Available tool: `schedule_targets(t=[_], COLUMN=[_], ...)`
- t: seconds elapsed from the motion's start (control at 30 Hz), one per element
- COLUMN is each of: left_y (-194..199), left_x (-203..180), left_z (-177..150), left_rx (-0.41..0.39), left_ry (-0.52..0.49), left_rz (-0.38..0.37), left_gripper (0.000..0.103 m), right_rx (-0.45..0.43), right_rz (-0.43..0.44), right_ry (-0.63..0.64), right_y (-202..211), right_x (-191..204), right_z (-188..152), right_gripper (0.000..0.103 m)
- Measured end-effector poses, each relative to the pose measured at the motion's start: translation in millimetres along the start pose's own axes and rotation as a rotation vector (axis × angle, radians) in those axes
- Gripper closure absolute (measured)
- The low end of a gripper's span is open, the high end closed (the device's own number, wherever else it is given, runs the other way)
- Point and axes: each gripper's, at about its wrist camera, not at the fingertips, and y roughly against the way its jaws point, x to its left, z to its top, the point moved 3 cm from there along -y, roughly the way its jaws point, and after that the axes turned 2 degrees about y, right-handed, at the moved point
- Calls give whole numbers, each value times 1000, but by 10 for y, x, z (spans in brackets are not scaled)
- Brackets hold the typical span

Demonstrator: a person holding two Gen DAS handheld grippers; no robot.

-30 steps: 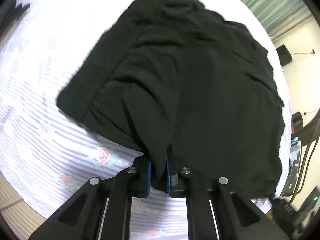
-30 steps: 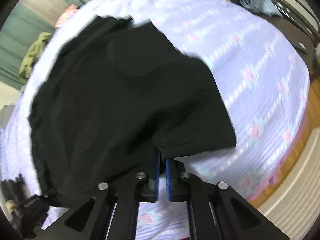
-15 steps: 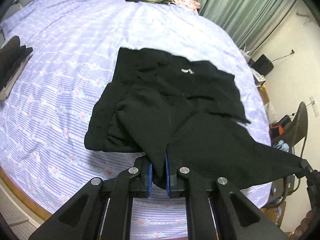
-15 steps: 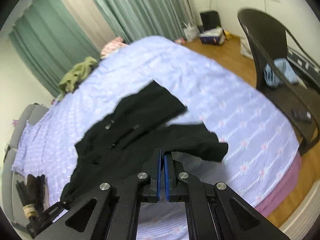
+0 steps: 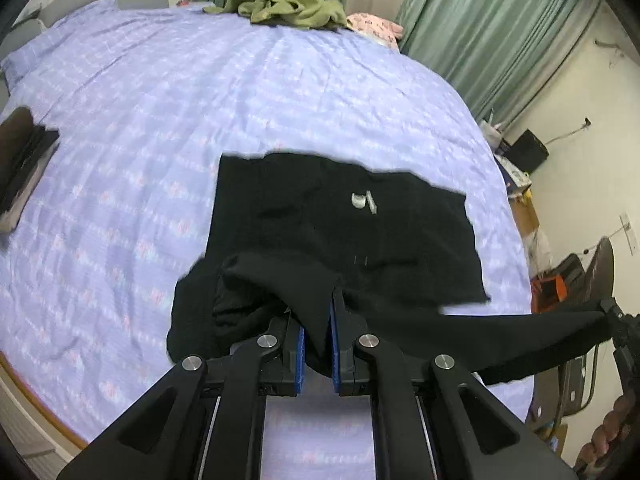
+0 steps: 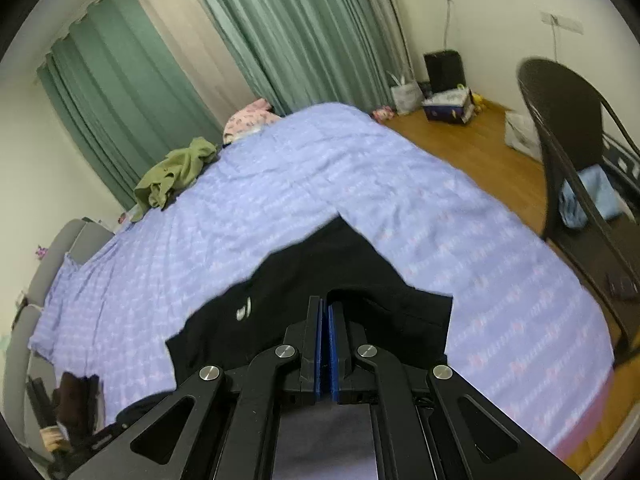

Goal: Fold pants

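Black pants (image 5: 340, 236) lie partly flat on the lilac striped bedsheet (image 5: 160, 120), with a small white label (image 5: 362, 201) facing up. My left gripper (image 5: 316, 312) is shut on a bunched fold of their near edge, lifted off the bed. From there a band of black cloth stretches right to my right gripper (image 5: 610, 312), which holds its end. In the right wrist view the right gripper (image 6: 325, 306) has its blue pads pressed together, and the edge of the pants (image 6: 320, 256) runs across its tips.
A green garment (image 5: 288, 4) and a pink one (image 5: 374, 26) lie at the bed's far end by green curtains (image 6: 304, 32). A dark folded stack (image 5: 24, 160) sits at the left edge. A dark chair (image 6: 568, 140) and boxes (image 6: 448, 106) stand on the wooden floor.
Both grippers have risen with the cloth still held. The pants' near edge is lifted and pulled taut between them, and far more of the bed and room shows.
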Motion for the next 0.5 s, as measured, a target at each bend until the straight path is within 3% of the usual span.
schedule_targets(t=[0.23, 0.5], left_y=[-552, -1509], left_x=[-130, -71], left_z=[739, 1265], left_rx=[-39, 15], left_ry=[-5, -32], left_rz=[23, 79], left_gripper=[92, 92], right_rx=[-40, 36], right_rz=[31, 27], right_ry=[71, 119], right_y=[-843, -2119], right_x=[277, 480], right_z=[565, 809], right_gripper=[99, 99])
